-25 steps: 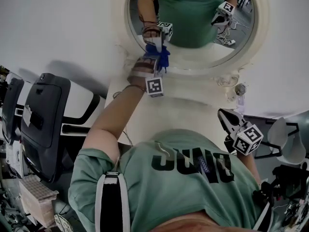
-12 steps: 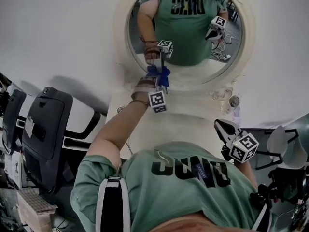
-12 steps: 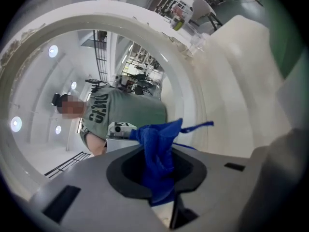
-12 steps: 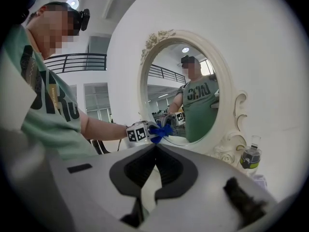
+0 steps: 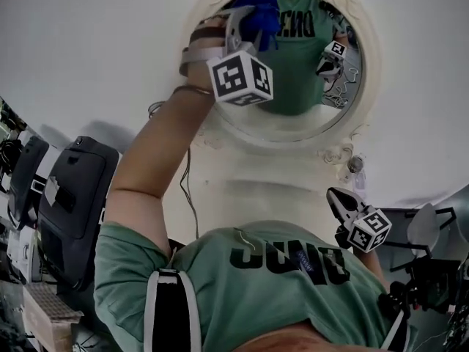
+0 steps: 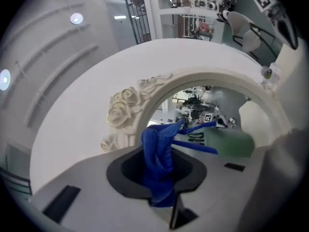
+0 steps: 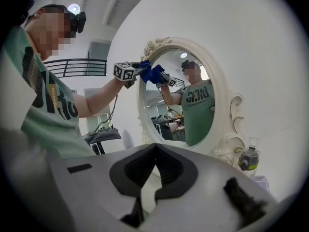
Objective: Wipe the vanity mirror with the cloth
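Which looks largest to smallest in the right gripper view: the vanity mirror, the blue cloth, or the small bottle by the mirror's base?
1. vanity mirror, by far.
2-3. blue cloth and small bottle look about alike. The bottle is nearer the camera, so they are left unranked.

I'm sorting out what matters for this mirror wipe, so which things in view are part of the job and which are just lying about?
In the job: blue cloth, clamped in the left tongs; vanity mirror, with the cloth up near its top.
Lying about: small bottle by the mirror's base; black chair; right tongs, open and empty, held low.
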Demonstrator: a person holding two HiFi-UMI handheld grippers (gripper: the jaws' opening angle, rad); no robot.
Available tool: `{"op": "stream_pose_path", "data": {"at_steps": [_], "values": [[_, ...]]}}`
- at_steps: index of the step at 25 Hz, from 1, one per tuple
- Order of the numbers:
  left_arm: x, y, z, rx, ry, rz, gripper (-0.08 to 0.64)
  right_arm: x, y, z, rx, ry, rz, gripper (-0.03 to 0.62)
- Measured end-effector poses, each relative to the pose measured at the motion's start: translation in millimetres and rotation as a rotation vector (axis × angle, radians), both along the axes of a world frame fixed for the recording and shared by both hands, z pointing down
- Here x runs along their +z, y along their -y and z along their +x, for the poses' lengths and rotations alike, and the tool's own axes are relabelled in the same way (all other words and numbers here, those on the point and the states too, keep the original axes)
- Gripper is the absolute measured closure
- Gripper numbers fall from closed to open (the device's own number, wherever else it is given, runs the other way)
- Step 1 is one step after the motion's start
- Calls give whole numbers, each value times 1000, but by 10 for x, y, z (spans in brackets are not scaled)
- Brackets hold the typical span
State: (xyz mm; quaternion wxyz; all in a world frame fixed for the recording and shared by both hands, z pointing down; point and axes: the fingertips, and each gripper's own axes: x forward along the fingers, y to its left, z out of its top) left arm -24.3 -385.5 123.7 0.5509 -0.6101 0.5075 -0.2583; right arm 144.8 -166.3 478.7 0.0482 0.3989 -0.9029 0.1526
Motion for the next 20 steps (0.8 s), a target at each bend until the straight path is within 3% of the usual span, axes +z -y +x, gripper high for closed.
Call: {"op": "stream_pose_path", "data": {"at_steps": [3,7,16,20], "values": [[-193,187,-60,-48,43,16,472,0,0,23,13,12,-2,584],[-90,330,-63,-85,105,20,472,4,-5,72,25,18,-15,584],[-34,438,-79,-50,38,43,472,32,-20,67,23,4,-24,584],[146,393,-45,-61,65,77,479,83,-85,93,27,0,-44,584]]}}
